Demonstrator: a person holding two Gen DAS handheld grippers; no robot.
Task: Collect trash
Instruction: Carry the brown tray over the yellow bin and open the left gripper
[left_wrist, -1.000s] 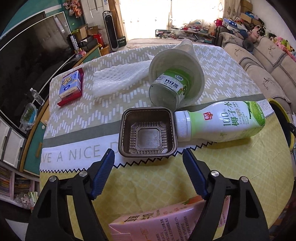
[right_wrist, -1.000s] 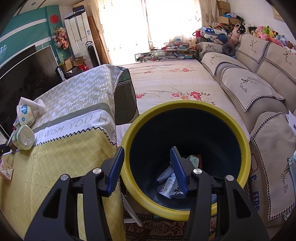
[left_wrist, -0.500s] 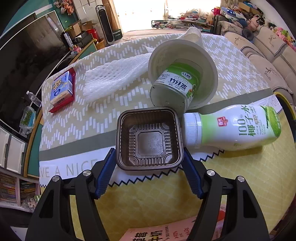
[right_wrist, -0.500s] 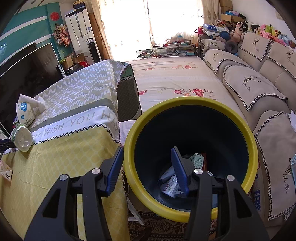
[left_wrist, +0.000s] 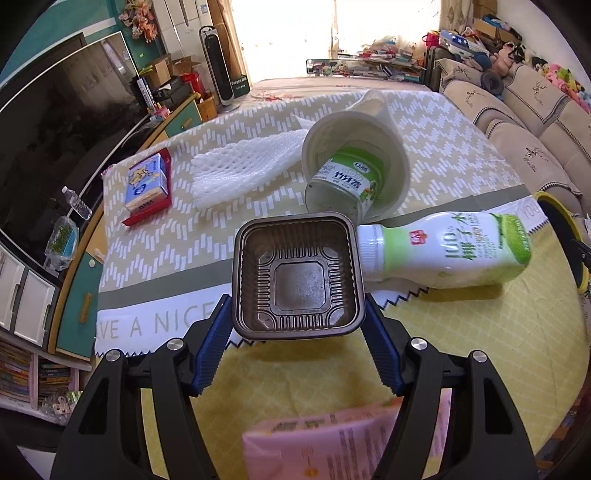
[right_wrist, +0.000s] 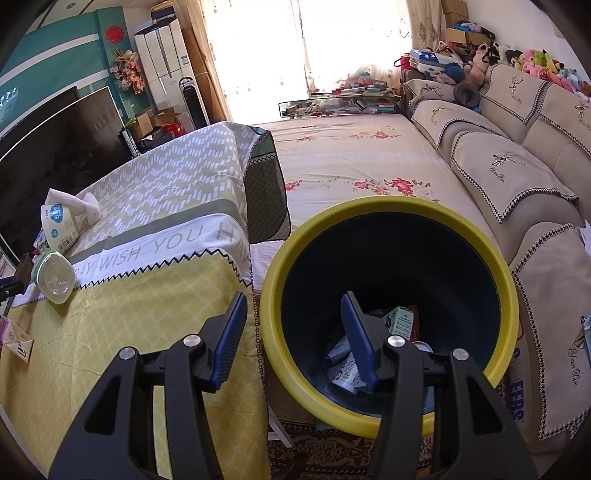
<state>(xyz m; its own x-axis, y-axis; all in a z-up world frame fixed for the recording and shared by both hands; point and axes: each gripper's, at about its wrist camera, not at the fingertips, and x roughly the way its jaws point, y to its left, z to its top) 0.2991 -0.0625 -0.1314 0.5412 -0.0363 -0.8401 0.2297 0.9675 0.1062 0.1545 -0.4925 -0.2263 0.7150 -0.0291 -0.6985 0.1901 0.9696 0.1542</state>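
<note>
A brown plastic tray (left_wrist: 299, 277), square and ribbed, sits between the blue pads of my left gripper (left_wrist: 297, 301), which is shut on its two sides and holds it slightly off the yellow tablecloth (left_wrist: 480, 332). Behind it lie a white and green bottle (left_wrist: 454, 251) on its side, a green-labelled cup (left_wrist: 347, 177) inside a tipped white bowl (left_wrist: 391, 147), and a white foam net (left_wrist: 243, 166). My right gripper (right_wrist: 293, 297) hangs open and holds nothing, over the near rim of a yellow-rimmed bin (right_wrist: 391, 205) with several pieces of trash (right_wrist: 369, 350) at its bottom.
A blue box on a red tray (left_wrist: 146, 184) lies at the table's far left. A pink carton (left_wrist: 332, 435) lies close under my left gripper. A beige sofa (right_wrist: 517, 166) runs along the right, and a television (left_wrist: 55, 155) stands left of the table.
My left gripper moved forward around the brown tray, closed on its sides and raised it a little. The right gripper stayed over the bin.
</note>
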